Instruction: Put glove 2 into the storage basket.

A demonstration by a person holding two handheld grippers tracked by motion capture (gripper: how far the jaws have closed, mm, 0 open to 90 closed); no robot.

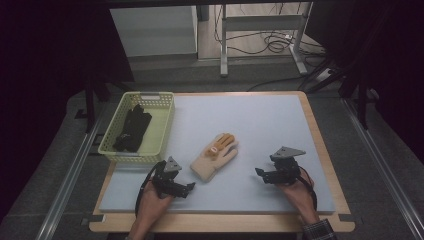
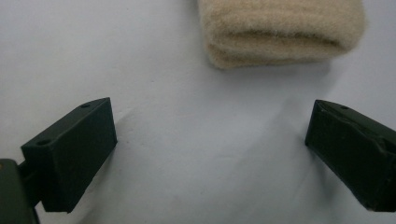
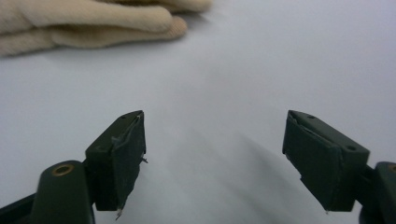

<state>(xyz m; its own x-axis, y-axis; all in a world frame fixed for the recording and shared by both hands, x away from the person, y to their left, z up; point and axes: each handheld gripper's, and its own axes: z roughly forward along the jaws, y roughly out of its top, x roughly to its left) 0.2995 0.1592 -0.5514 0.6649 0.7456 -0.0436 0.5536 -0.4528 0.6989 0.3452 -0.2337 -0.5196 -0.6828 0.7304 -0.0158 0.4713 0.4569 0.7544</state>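
the cream glove (image 1: 215, 156) lies flat mid-frame on the pale mat (image 1: 270, 125), free of both tools. left gripper (image 1: 188, 187) waits just beside its cuff, jaws spread and empty, likely lined up to pinch it; right gripper (image 1: 260, 173) hangs well apart at lower right, released.

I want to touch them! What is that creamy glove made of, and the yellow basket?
The cream glove looks like soft knitted fabric: the left gripper view shows its cuff fuzzy and ribbed, and its orange fingertips may be rubbery. The yellow basket looks like hard, smooth plastic, moulded with a lattice of little holes.
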